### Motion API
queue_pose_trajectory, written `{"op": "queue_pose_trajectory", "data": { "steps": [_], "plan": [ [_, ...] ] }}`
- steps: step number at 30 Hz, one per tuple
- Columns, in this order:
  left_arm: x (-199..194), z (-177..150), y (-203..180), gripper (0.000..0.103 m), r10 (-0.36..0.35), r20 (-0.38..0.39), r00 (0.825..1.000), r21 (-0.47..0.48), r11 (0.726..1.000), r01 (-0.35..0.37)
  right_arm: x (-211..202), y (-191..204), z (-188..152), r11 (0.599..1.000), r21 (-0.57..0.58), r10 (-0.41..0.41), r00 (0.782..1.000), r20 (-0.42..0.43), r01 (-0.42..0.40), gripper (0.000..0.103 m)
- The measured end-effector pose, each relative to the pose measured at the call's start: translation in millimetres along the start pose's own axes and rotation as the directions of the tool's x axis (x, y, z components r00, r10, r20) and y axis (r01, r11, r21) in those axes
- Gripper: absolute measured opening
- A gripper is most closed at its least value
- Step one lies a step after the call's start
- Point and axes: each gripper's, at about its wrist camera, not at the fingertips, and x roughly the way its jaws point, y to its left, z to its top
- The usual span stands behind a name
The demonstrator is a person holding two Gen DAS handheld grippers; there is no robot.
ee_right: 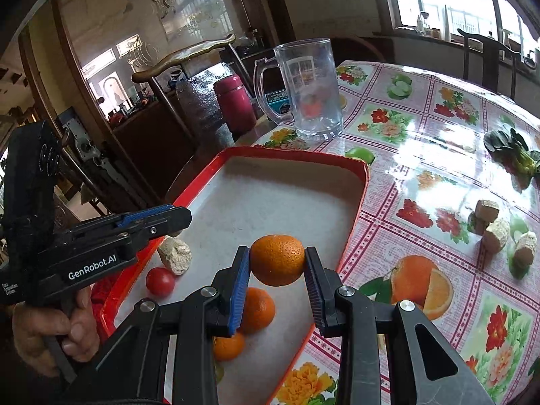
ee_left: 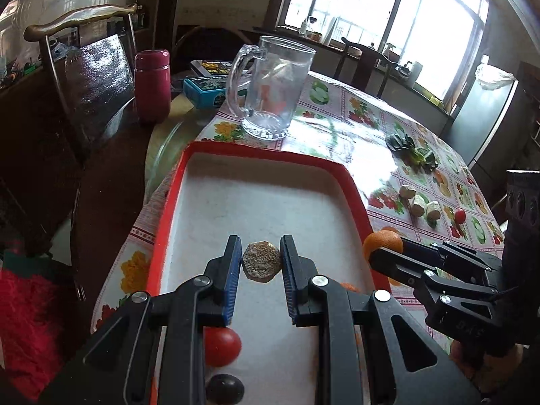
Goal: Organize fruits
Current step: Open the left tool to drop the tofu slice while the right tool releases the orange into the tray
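Left wrist view: my left claw (ee_left: 261,263) pinches a tan hexagonal chunk (ee_left: 261,262) over the red tray (ee_left: 270,152) at frame centre, a tomato (ee_left: 222,346) and a dark fruit (ee_left: 225,388) below it. My right claw (ee_right: 277,260) grips an orange (ee_right: 277,259) above two more oranges (ee_right: 258,309). A glass mug (ee_left: 276,87) stands beyond the tray's far rim; greens (ee_left: 410,151) and three chunks (ee_left: 420,204) lie at right on the table (ee_left: 354,125).

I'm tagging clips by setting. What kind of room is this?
Most likely a home dining room or kitchen: a round table under a fruit-print tablecloth, wooden chairs, a glass mug, and what looks like a fridge beside the windows.
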Motion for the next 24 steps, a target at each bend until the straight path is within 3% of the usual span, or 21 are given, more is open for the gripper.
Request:
{"op": "queue_pose_trajectory", "data": {
  "steps": [12, 20, 23, 24],
  "plan": [
    [35.5, 7.6, 22.7, 0.021, 0.047, -0.078, 0.996, -0.027, 0.998, -0.049, 40.9, 7.2, 3.8, 1.0, -0.03, 0.007, 0.998, -0.07, -0.01, 0.033],
    [52.7, 1.6, 27.1, 0.021, 0.088, -0.159, 0.983, -0.047, 0.994, -0.096, 49.6, 4.0, -0.8, 0.999, -0.043, -0.001, 0.995, -0.1, -0.003, 0.036],
    [48.4, 1.2, 28.7, 0.03, 0.089, -0.15, 0.985, -0.059, 0.993, -0.098, 43.8, 2.5, -0.8, 0.999, -0.035, 0.009, 0.996, -0.09, -0.012, 0.038],
    [46.4, 1.2, 28.6, 0.037, 0.09, -0.146, 0.985, -0.061, 0.993, -0.1, 40.8, 1.8, -0.8, 0.999, -0.032, 0.01, 0.996, -0.085, -0.013, 0.039]
  ]
}}
